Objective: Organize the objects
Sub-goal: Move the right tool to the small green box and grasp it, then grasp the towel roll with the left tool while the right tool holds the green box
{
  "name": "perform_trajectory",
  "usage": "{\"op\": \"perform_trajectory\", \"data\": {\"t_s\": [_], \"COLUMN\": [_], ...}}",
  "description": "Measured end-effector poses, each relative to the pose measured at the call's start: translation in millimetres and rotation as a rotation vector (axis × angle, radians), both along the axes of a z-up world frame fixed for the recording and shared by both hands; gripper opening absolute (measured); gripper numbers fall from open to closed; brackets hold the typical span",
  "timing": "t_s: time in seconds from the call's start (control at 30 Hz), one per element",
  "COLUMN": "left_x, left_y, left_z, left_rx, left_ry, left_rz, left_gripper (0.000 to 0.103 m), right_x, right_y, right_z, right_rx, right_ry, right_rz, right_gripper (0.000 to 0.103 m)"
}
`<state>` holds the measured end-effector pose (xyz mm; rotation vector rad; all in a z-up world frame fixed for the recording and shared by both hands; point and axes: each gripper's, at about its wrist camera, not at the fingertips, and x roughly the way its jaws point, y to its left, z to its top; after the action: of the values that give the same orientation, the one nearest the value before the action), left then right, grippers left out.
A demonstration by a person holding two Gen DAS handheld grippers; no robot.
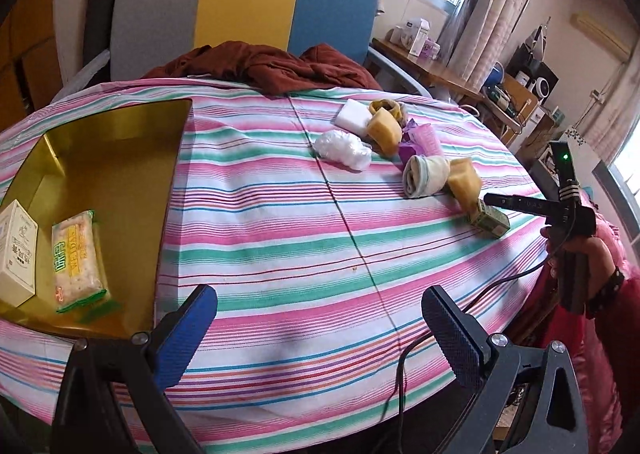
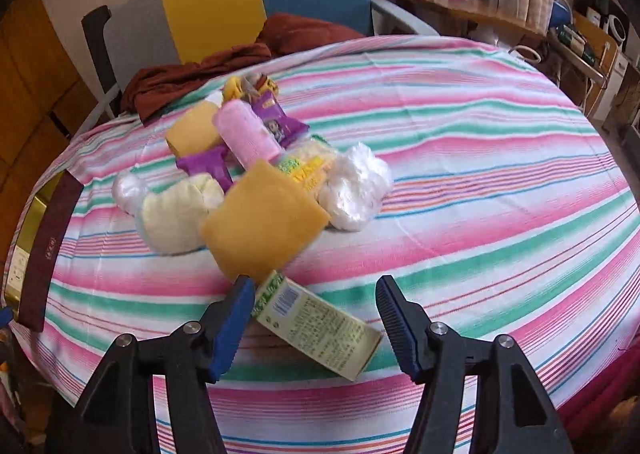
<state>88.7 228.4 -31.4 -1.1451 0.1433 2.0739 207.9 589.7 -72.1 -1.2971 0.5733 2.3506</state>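
A gold tray (image 1: 120, 142) lies at the table's left and holds a white box (image 1: 16, 250) and a cracker pack (image 1: 78, 258). My left gripper (image 1: 320, 318) is open and empty above the striped cloth, right of the tray. A pile of small items lies mid-table: yellow sponges (image 2: 260, 222), a pink roll (image 2: 246, 132), white plastic bags (image 2: 356, 188), a cream cloth (image 2: 176, 214), purple packets (image 2: 280, 122). My right gripper (image 2: 316, 306) is open, its jaws on either side of a green-and-cream carton (image 2: 320, 330) that lies on the cloth; it also shows in the left wrist view (image 1: 490, 220).
A dark red garment (image 1: 264, 66) lies at the table's far edge before a grey, yellow and blue chair (image 1: 244, 6). A cable (image 1: 404, 374) trails over the near table edge. Shelves with clutter (image 1: 516, 94) stand to the right. The tray's maroon rim (image 2: 44, 250) shows at far left.
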Motion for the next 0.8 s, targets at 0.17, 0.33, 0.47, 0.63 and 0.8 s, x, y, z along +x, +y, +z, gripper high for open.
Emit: {"op": "perform_trajectory", "data": {"t_s": [0.17,0.33,0.47,0.63,0.8], "left_x": [1,3,4,4,2], "left_y": [6,15,24,37,59], "left_z": [-1,-4,-4,-4,-8], "left_rx": [-0.011,-0.021,-0.032,-0.057,-0.082], "left_ry": [0.005,-0.001,0.009,0.031,0.056], "left_rz": [-0.009,-0.025,-0.041,-0.066,-0.103], "left_gripper": [0.103,0.103,0.103,0.103,0.103], "right_x": [13,17,11,8,27], "right_y": [-23,-50,-54,-45,-46], "right_z": [0,-1,-3,-18,-18], "right_rx": [-0.067,-0.03,0.048,0.007,-0.011], "right_ry": [0.04,0.045,0.053,0.058,0.096], "right_rz": [0.063,0.084,0.054,-0.012,-0.101], "right_gripper": [0.064,0.064,0.051,0.031,0.031]}}
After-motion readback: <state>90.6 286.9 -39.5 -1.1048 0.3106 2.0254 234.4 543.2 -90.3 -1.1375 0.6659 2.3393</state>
